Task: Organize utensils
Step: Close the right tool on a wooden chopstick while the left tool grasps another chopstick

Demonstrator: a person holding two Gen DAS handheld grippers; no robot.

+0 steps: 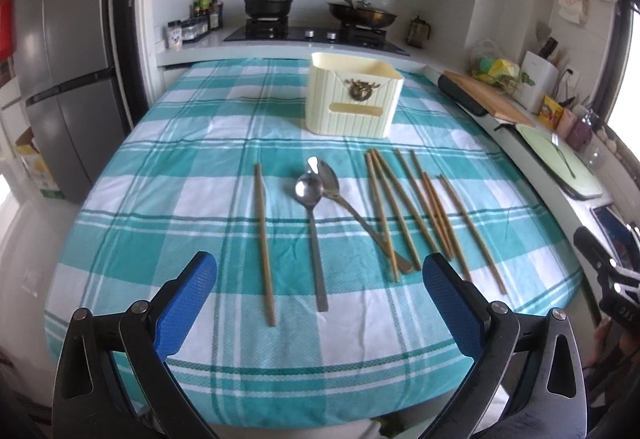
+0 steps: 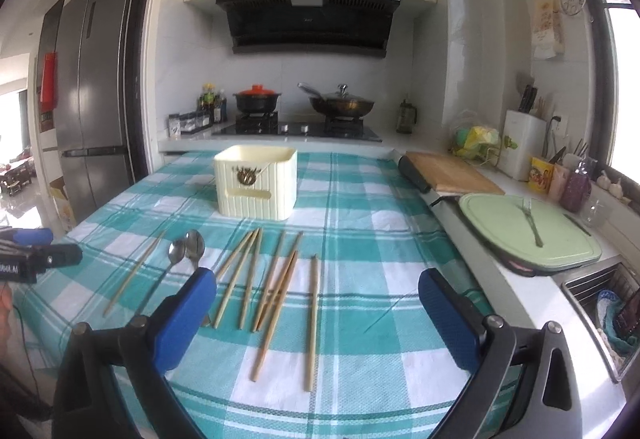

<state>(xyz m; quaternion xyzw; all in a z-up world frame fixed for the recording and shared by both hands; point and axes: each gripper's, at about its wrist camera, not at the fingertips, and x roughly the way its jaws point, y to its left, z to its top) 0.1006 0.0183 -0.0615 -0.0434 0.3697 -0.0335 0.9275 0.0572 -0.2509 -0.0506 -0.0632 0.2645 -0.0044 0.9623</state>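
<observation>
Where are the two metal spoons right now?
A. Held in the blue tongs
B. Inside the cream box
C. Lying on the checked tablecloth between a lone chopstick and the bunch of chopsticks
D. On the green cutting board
C: the two spoons lie flat on the tablecloth, with a single chopstick on one side and the bunch of chopsticks on the other, while both tongs, left and right, are open and hold nothing.
</observation>
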